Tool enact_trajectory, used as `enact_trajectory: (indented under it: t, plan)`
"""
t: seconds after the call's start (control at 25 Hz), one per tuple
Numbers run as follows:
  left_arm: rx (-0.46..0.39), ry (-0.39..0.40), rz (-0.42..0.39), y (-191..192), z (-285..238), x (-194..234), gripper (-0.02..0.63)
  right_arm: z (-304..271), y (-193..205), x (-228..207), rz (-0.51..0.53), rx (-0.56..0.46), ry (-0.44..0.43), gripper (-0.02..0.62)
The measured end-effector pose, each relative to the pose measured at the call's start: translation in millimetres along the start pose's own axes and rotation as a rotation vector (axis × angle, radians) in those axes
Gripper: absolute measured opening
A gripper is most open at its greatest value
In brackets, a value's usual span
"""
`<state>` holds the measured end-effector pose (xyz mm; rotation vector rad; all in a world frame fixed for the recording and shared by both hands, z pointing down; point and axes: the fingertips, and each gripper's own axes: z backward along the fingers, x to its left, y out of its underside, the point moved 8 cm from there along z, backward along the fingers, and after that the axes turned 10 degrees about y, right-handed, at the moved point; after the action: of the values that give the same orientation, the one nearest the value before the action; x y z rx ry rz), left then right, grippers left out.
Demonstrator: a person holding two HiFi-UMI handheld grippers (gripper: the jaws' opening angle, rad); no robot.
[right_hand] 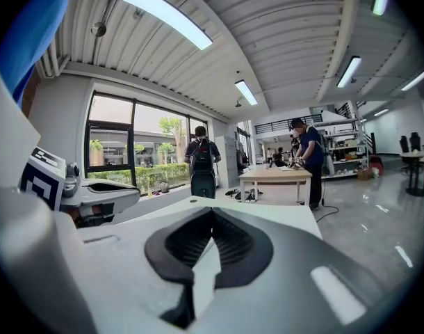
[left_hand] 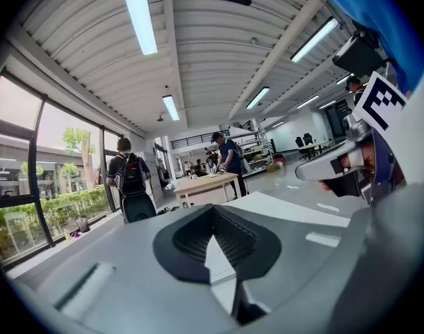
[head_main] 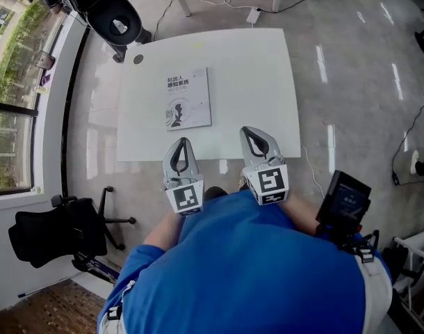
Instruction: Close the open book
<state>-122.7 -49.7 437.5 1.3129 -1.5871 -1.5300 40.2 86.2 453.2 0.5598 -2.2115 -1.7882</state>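
The book point(head_main: 187, 99) lies shut on the worktop point(head_main: 267, 82) — so my left hand-held gripper point(head_main: 182, 143) and right hand-held gripper point(head_main: 251, 133) hang near me, jaws together, empty.

You're in an open-plan lab or workshop hall. Above your right gripper point(right_hand: 210, 213) runs a ribbed white ceiling point(right_hand: 281, 40) with long strip lights point(right_hand: 167, 16). Far ahead of it, people stand at a light wooden workbench point(right_hand: 274, 176) near stocked shelving racks point(right_hand: 340, 143). To its left are tall dark-framed windows point(right_hand: 128, 148). Beneath it lies a glossy grey floor point(head_main: 358, 82).
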Motion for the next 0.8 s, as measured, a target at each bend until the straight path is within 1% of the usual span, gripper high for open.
enact_trajectory:
  t: [0.2, 0.4, 0.56, 0.8]
  plan:
    - [0.064, 0.054, -0.046, 15, -17, 7, 0.006, -9, 2, -1, -0.007, 0.031, 0.043, 0.003]
    - [0.075, 0.139, -0.054, 32, -39, 22, 0.006, -25, 7, 6, -0.005, 0.081, 0.120, 0.003]
    - [0.079, 0.202, -0.049, 44, -53, 47, 0.006, -43, 9, 25, -0.006, 0.121, 0.173, 0.003]
    - [0.126, 0.251, -0.038, 75, -96, 95, 0.006, -94, 16, 41, -0.015, 0.188, 0.235, 0.003]
